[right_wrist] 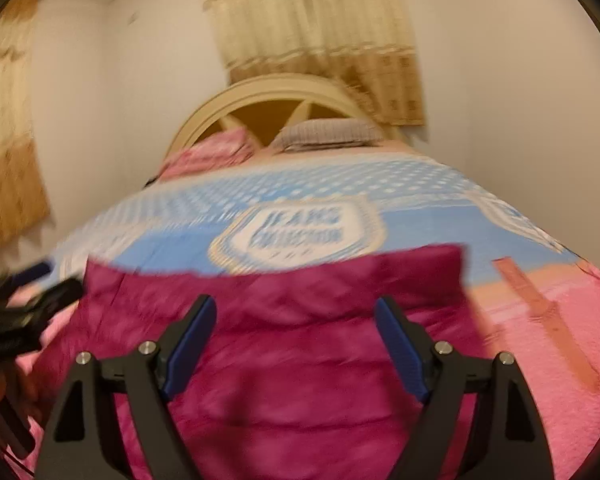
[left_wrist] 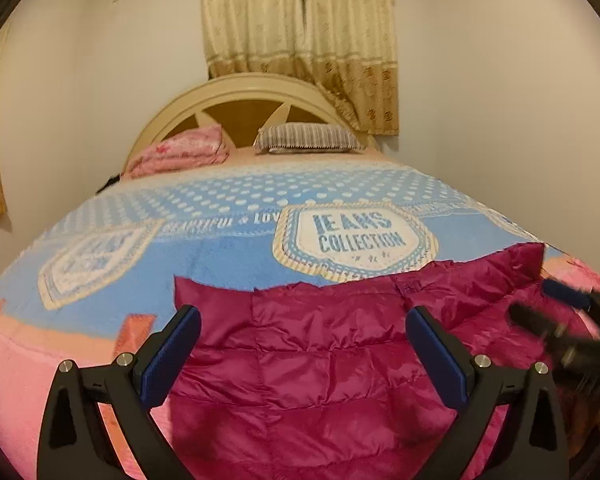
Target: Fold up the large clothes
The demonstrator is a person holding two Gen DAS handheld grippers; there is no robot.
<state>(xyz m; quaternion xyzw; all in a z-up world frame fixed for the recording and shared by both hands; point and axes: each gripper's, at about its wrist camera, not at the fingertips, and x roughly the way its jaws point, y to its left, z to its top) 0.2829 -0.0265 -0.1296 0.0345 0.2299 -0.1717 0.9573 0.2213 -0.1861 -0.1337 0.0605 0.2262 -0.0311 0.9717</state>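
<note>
Pale walls (left_wrist: 500, 100), beige patterned curtains (left_wrist: 300, 40), arched cream headboard (left_wrist: 240, 92), blue bedspread (left_wrist: 220, 248), two pillows (left_wrist: 308, 138)

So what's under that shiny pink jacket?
The magenta puffer jacket lies on the bed's blanket, blue farther up and pink near its edges. Whatever blanket pattern lies directly beneath it is covered, so I can't tell.

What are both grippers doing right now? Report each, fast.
Left gripper: open, holding nothing, over the magenta jacket.
Right gripper: open, holding nothing, over the same jacket.
</note>
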